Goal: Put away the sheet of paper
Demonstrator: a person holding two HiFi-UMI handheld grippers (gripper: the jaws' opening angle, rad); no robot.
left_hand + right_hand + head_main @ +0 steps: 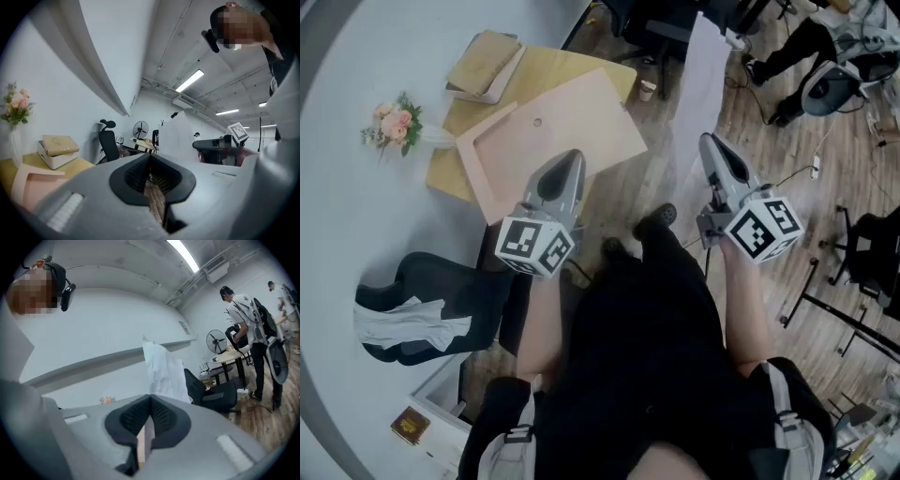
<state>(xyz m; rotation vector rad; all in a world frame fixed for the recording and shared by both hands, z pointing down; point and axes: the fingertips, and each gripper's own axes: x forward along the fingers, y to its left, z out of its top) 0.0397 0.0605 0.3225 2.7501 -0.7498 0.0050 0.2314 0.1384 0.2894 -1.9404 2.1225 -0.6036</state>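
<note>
Jaws of the right gripper seem pinched on the lower edge of the sheet of paper, which stands upright above the wooden floor. The left gripper, closed on nothing, hovers over a pink board on the yellow table.

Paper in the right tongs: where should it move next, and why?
Probably swing the paper left, toward the pink folder on the table. The right tongs are shut on it, out over the floor beside the table. The left tongs are shut and empty.
</note>
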